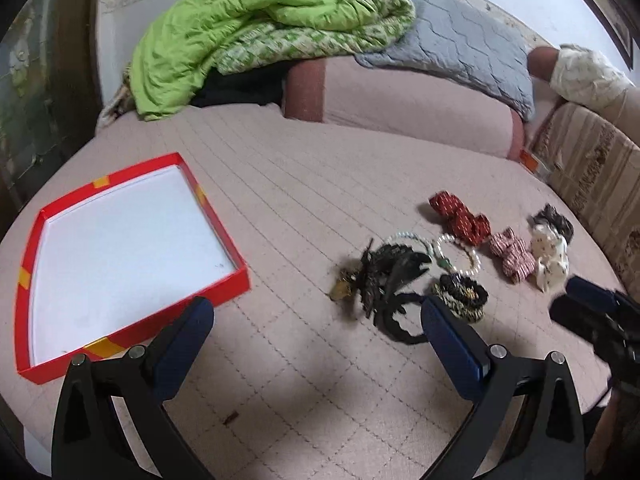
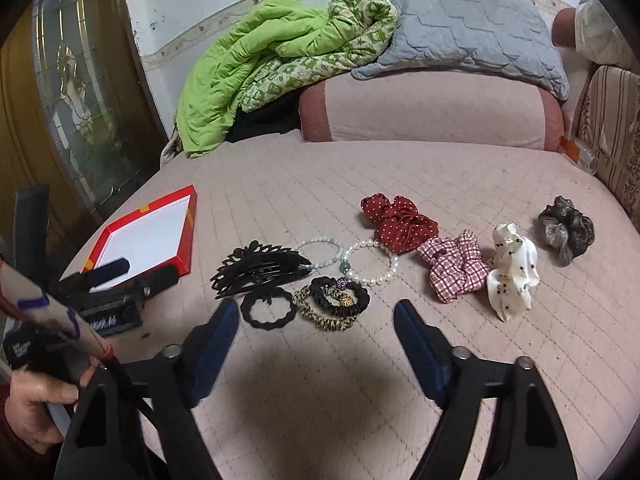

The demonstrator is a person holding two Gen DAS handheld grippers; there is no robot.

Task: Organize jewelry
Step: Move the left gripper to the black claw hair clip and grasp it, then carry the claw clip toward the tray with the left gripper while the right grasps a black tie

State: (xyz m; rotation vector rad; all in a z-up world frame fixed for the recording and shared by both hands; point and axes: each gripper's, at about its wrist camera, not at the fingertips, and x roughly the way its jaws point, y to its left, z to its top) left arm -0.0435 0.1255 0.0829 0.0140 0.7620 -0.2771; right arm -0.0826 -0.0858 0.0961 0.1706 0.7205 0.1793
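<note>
A shallow red tray [image 2: 182,227] with a white floor and yellow tape marks lies flat on the pink quilted bed, empty. Well apart to its right the pieces are spread out: a black hair claw [image 2: 256,268], a black braided ring [image 2: 267,307] just below it, a pale bead bracelet [image 2: 320,254] touching a white pearl bracelet [image 2: 370,262], and stacked black and leopard hair ties [image 2: 334,304]. Further right lie four scrunchies: red dotted [image 2: 400,220], red checked [image 2: 454,266], white spotted [image 2: 514,276], and dark brown [image 2: 566,230].
</note>
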